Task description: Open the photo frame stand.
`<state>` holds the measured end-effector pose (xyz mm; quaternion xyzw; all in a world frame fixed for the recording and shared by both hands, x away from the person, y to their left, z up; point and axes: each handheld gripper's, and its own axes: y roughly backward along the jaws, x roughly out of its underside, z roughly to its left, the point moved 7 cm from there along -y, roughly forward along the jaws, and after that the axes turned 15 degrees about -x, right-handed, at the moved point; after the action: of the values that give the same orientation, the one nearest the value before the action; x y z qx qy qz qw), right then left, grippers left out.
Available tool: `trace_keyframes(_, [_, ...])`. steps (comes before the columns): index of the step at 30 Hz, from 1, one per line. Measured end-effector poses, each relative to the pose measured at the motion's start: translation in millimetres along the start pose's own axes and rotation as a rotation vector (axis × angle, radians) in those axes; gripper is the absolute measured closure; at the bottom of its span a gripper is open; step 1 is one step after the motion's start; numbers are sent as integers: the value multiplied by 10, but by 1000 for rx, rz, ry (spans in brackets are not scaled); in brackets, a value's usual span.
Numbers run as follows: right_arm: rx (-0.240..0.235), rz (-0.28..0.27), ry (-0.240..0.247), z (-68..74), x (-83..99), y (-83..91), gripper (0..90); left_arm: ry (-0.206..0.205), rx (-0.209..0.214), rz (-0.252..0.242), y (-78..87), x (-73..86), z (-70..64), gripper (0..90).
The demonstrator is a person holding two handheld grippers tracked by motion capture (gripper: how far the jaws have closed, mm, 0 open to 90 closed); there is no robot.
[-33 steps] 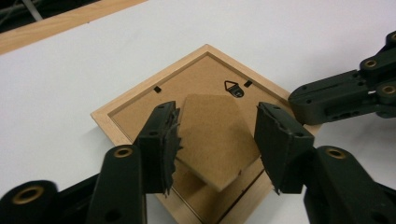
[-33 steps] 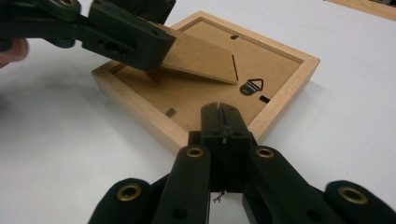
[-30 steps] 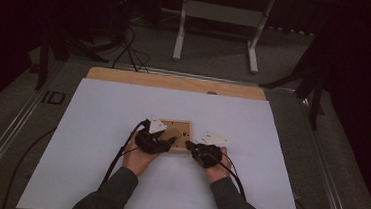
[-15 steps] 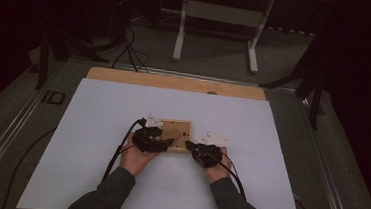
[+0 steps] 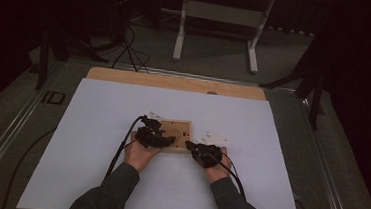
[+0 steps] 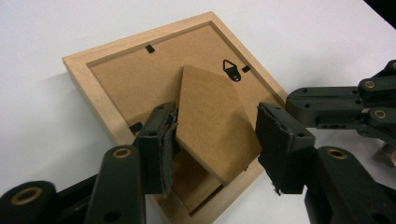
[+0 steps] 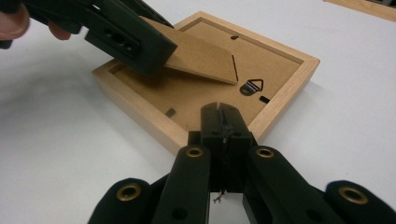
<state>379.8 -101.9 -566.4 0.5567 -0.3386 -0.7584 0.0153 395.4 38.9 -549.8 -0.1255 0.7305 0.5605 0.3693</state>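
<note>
Both forearms wear dark grey-green long sleeves (image 5: 111, 191) that end at the wrists, leaving the hands bare; the left gripper (image 6: 215, 140) and the right gripper (image 7: 223, 122) are matt black, built of flat jointed links pinned with brass-coloured ringed rivets (image 6: 122, 152), and each ends in two blocky rectangular jaws. The left gripper's jaw faces carry dark pads (image 6: 169, 140) with ragged, worn edges; a black cable (image 5: 120, 147) trails from the left gripper toward the near edge, and another black cable (image 5: 235, 176) loops from the right gripper past the right sleeve.
</note>
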Motion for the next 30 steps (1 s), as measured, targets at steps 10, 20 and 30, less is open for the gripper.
trace_keyframes(10, [1,0,0,-3,-1,1,889,-26,-20,21,-18,-15,-17,519])
trace_keyframes(20, [-1,-8,-15,-26,-42,61,816,-83,-61,-22,9,-13,-55,521])
trace_keyframes(30, [2,-52,-33,-97,-156,228,752,-163,-113,-96,88,1,-134,521])
